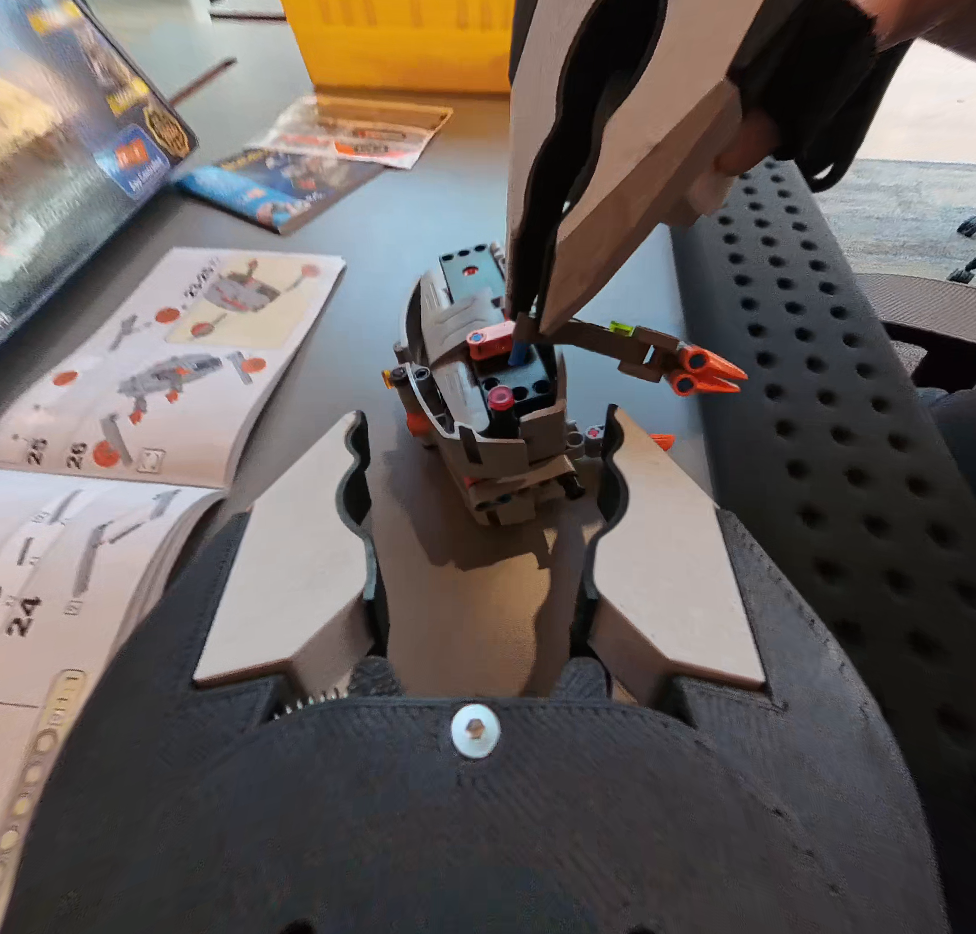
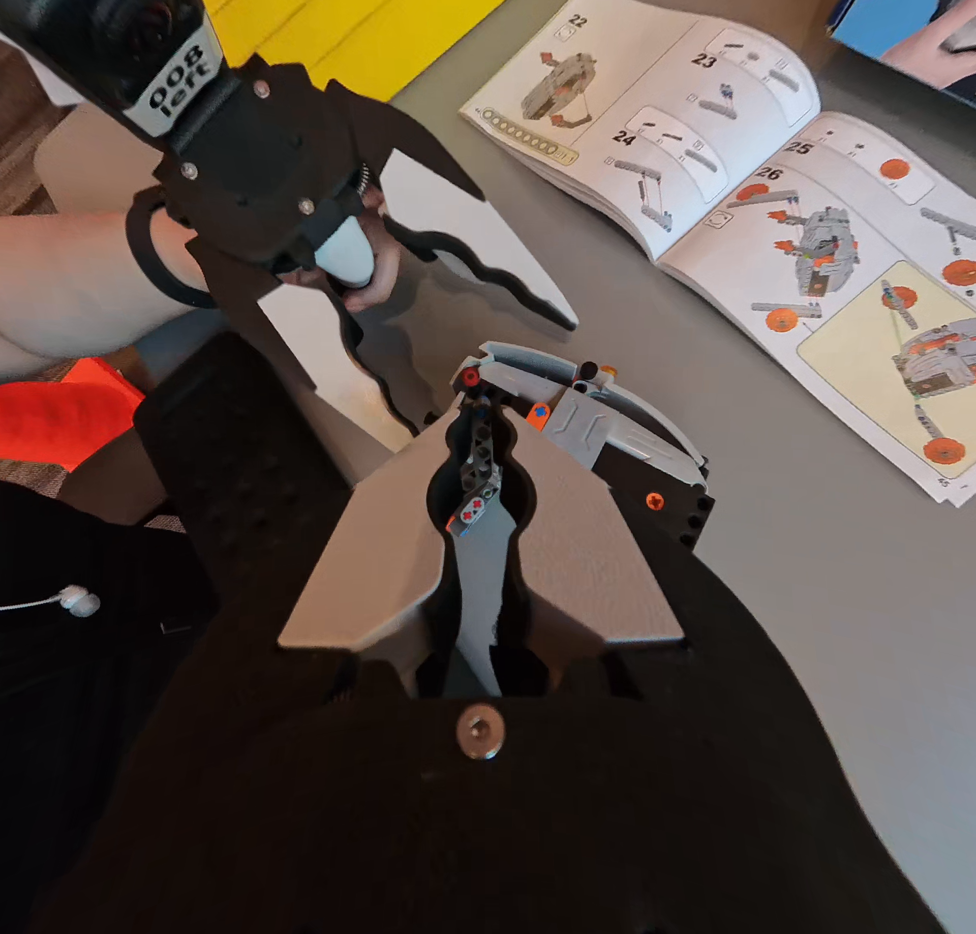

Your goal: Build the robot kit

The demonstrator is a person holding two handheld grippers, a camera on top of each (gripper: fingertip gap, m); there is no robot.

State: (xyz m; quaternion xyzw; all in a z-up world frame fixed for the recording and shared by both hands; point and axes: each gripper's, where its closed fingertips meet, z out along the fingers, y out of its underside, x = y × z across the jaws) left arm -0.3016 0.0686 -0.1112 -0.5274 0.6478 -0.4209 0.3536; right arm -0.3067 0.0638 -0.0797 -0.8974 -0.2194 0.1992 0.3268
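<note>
A grey and black brick-built model (image 1: 475, 407) stands on the grey table, with a red pin on top. My left gripper (image 1: 480, 428) is open and empty; its fingertips sit on either side of the model's near end. My right gripper (image 1: 533, 322) comes down from above, shut on a jointed claw arm (image 1: 634, 346) with orange claws (image 1: 707, 370), at the model's top. In the right wrist view my right gripper (image 2: 478, 417) is shut on that grey arm (image 2: 478, 465) against the model (image 2: 607, 428). The open left gripper (image 2: 495, 376) shows beyond it, held by a hand.
An open instruction booklet (image 1: 174, 364) lies left of the model and shows in the right wrist view (image 2: 739, 195). A yellow bin (image 1: 401, 26), two leaflets (image 1: 280, 185) and the set's box (image 1: 68, 142) lie behind. A black perforated panel (image 1: 824, 433) borders the right. Only a small space, under 4 cm, lies between the two pairs of fingers.
</note>
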